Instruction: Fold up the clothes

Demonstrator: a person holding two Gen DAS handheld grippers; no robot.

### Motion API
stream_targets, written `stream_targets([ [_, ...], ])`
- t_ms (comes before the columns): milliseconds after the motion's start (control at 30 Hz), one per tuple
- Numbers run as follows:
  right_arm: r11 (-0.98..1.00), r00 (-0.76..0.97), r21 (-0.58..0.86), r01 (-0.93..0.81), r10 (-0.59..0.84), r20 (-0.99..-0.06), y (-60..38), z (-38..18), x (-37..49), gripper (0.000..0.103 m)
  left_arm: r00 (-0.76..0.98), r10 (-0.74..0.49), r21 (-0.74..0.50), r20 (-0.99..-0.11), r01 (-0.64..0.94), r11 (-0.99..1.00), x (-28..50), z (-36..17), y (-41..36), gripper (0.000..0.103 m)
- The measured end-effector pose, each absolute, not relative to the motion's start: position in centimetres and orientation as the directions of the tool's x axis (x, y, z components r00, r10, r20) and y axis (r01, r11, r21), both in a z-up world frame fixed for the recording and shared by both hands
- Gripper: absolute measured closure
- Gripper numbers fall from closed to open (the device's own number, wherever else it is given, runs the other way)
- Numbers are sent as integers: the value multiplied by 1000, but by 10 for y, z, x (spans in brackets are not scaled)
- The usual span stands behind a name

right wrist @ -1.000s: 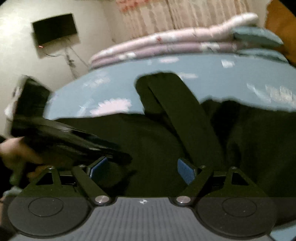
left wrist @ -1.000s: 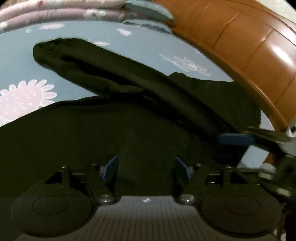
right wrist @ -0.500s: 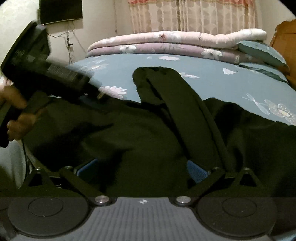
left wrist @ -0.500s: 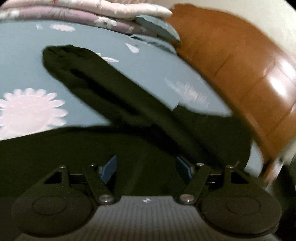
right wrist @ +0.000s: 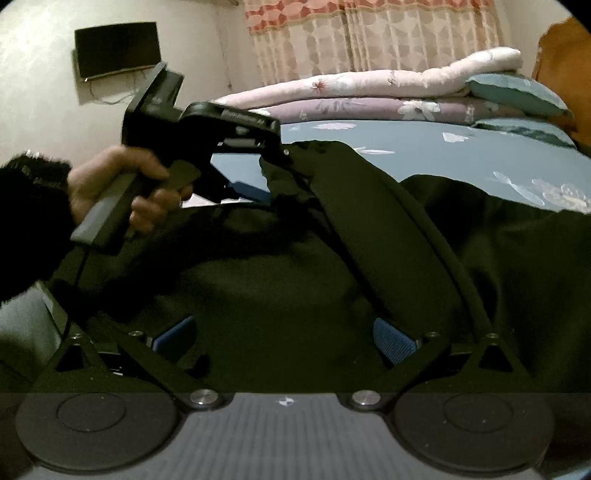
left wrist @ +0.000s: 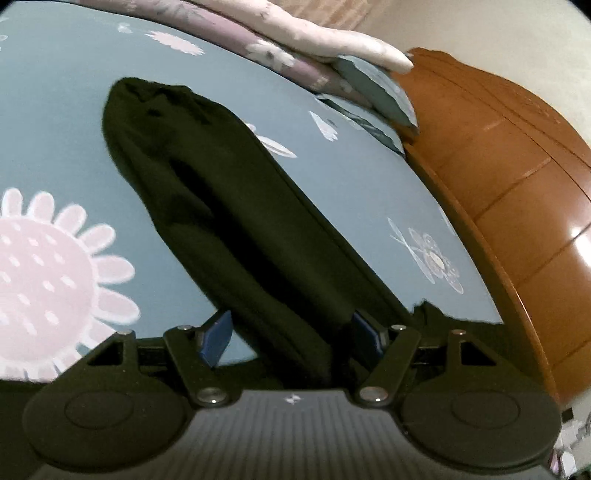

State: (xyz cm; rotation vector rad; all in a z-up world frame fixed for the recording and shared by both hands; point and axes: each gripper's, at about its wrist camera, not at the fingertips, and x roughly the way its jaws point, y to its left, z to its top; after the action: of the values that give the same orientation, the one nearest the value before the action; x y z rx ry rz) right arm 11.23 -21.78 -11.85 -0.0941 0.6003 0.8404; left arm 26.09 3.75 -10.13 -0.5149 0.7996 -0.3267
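A black garment (right wrist: 295, 295) lies spread on the bed (left wrist: 332, 177), its body along the near edge and one long sleeve (left wrist: 229, 206) running away across the blue sheet toward the folded quilts (right wrist: 369, 92).

The left gripper (left wrist: 291, 332) is low over the root of that sleeve. Its blue pads (left wrist: 216, 341) stand apart with the sleeve passing between them; they do not look pressed on the cloth, so I take it as released. From the other side, the left gripper (right wrist: 255, 184) is held in a hand (right wrist: 122, 184) with a dark cuff, its nose at the sleeve's cuff end.

The right gripper (right wrist: 284, 339) hangs over the middle of the garment, jaws spread as wide as they go, pads (right wrist: 393, 343) clear of each other, with dark cloth below them; nothing is pinched.

For room: the sheet is bare to the left of the sleeve, around the big pink flower print (left wrist: 48, 280), and bare again to the right of it, up to the wooden headboard (left wrist: 517, 184), which curves close along that edge. The quilts and pillow (left wrist: 376, 92) close off the far end. A wall (right wrist: 44, 74) with a dark screen (right wrist: 118, 50) stands beyond the bed's left side, a curtain (right wrist: 369, 33) behind.
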Motion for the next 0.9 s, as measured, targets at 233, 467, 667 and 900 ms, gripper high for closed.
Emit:
stream_targets([
  [233, 670, 558, 4, -742, 621, -551, -204, -123, 97, 0, 650, -488, -573, -583, 98, 814, 234, -82, 35, 32],
  [467, 667, 498, 199, -718, 692, -523, -216, -96, 109, 0, 612, -499, -554, -614, 116, 824, 201, -76, 28, 28],
  [667, 718, 595, 180, -672, 669, -446, -231, -47, 132, 0, 572, -526, -533, -630, 174, 828, 190, -78, 26, 28],
  [900, 762, 547, 233, -604, 609, -575, -225, -70, 172, 0, 544, -577, -583, -610, 186, 791, 179, -92, 33, 27],
])
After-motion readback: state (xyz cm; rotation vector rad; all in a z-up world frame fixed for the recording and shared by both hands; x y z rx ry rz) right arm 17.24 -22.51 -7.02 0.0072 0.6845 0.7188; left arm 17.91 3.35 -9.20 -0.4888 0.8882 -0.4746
